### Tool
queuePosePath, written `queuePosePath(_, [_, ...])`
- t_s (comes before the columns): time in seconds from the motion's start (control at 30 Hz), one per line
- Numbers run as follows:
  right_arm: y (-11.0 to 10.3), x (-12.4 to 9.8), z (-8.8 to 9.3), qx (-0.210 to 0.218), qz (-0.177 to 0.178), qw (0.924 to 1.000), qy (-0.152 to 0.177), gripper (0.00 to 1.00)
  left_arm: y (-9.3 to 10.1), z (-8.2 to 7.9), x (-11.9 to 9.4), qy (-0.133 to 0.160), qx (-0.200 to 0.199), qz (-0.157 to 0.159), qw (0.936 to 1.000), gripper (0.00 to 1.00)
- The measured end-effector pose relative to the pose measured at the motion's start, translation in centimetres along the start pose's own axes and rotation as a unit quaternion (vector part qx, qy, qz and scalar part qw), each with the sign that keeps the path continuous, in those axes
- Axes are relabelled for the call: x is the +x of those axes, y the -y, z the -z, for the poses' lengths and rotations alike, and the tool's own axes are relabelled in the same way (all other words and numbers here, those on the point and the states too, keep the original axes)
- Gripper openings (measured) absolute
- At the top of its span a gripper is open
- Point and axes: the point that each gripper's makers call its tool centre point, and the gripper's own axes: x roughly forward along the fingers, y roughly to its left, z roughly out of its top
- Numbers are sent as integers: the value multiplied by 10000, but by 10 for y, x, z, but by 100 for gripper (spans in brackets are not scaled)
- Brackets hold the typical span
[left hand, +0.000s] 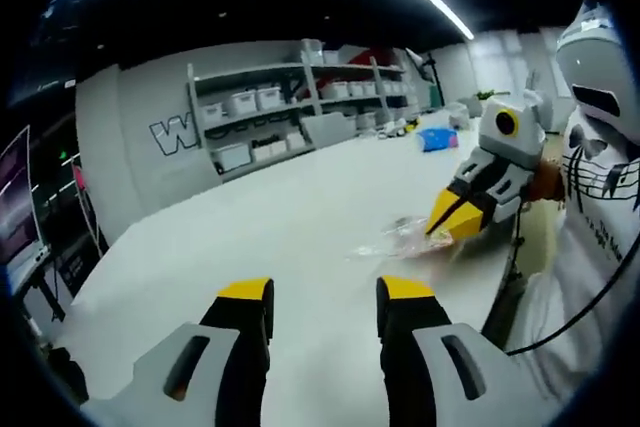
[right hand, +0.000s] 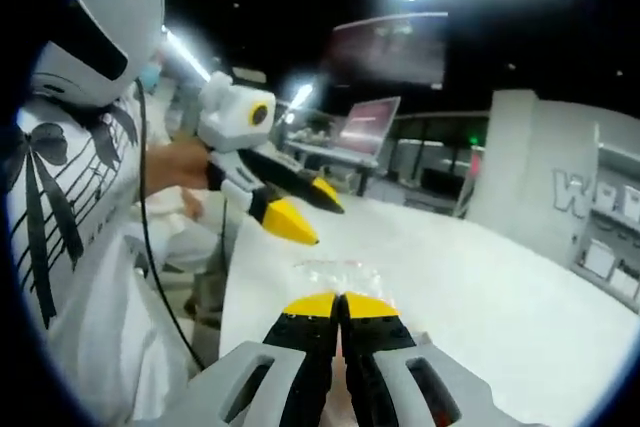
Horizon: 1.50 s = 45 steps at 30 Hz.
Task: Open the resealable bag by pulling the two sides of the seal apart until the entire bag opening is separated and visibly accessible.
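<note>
Both tools share one build: the left gripper (left hand: 325, 292) has black jaws capped with yellow pads, set in pale grey housings with dark slanted slots. The right gripper (right hand: 340, 304) shows the same black jaws, yellow tips and grey shells with slots. The person (right hand: 70, 247) wears a white shirt printed with black bow and line markings, and a thin black cable (right hand: 150, 247) runs down across it.

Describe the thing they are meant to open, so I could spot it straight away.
Start at the big white table and go to its near edge beside the person. The resealable bag lies flat there, at the yellow tips of the right tool. It is clear, crinkled plastic that glints, unlike the bare tabletop.
</note>
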Motion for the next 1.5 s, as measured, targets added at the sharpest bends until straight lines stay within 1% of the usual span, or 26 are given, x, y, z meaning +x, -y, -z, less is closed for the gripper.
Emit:
queuePosePath(0.1, [3,-1,-1,143,37,9999,49,0,5,1,1,-11,230,69,9997,35])
queuePosePath(0.27, [10,-5,-2,736,48,9970,235,0,12,7,5,-187,676,129,9975,33])
queuePosePath(0.37, [14,-9,-3,1143,44,9927,371,0,16,4,7,-138,880,147,9959,30])
queuePosePath(0.4, [15,-10,-3,1218,46,9918,389,0,17,3,7,-114,927,162,9955,30])
queuePosePath(0.5, [16,-11,-4,1270,66,9910,415,0,19,-2,9,2,1088,176,9939,28])
queuePosePath(0.63, [16,-10,-5,1306,84,9904,434,0,19,-8,11,76,1299,122,9914,27])
queuePosePath(0.7, [16,-10,-6,1322,83,9902,443,0,19,-10,12,72,1585,89,9873,26])
queuePosePath(0.73, [15,-10,-6,1320,83,9902,441,0,21,-10,13,66,1764,89,9843,25])
queuePosePath(0.87, [13,-9,-6,1321,64,9903,436,0,28,-10,16,23,2204,177,9753,22])
queuePosePath(0.97, [13,-7,-7,1328,59,9902,433,0,31,-7,17,-32,2378,211,9711,20])
queuePosePath(1.1, [10,-4,-5,1254,54,9914,375,0,30,-2,17,-148,2671,168,9634,19])
queuePosePath(1.3, [7,-1,-6,1249,-33,9915,370,0,35,-5,17,-44,2935,280,9555,18])
queuePosePath(1.4, [6,-1,-7,1251,-48,9914,371,0,39,-7,18,28,3147,355,9485,17])
queuePosePath(1.5, [6,-2,-7,1270,-40,9912,378,0,44,-7,20,60,3452,429,9375,16])
